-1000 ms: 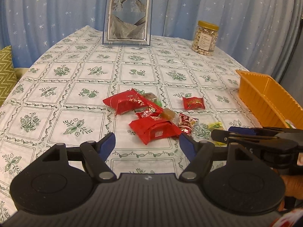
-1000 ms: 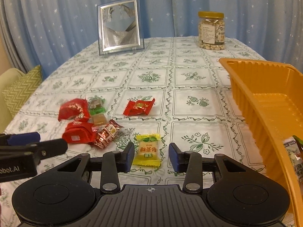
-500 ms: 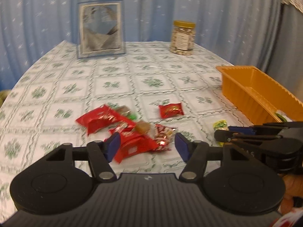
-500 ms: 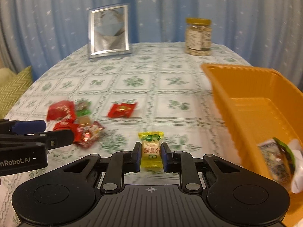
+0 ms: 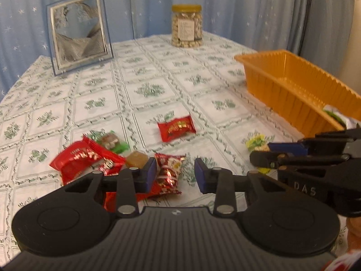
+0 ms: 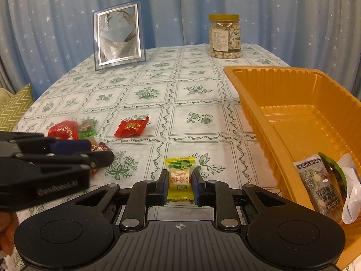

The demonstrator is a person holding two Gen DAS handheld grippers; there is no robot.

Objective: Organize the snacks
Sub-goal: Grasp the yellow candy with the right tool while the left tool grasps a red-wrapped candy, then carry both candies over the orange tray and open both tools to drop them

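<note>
In the right wrist view my right gripper (image 6: 179, 187) is shut on a yellow candy (image 6: 180, 179) that lies on the tablecloth, just left of the orange tray (image 6: 255, 117). Two packets (image 6: 320, 185) lie in the tray's near end. My left gripper (image 5: 175, 177) hangs over a heap of snacks, its jaws closing. A red patterned candy (image 5: 169, 171) sits between them against the left pad, with a gap to the right pad. Beside it lie a big red packet (image 5: 76, 160), a brown candy (image 5: 136, 159), a green candy (image 5: 112, 141) and a small red packet (image 5: 176, 127).
A framed picture (image 5: 79, 36) and a jar of nuts (image 5: 186, 26) stand at the far side of the table, before a blue starred curtain. A green zigzag cushion (image 6: 15, 106) lies off the table's left edge. The two grippers are close together near the front edge.
My left gripper has swung right over the snack heap, and its jaws have narrowed around the red patterned candy. My right gripper has shut on the yellow candy.
</note>
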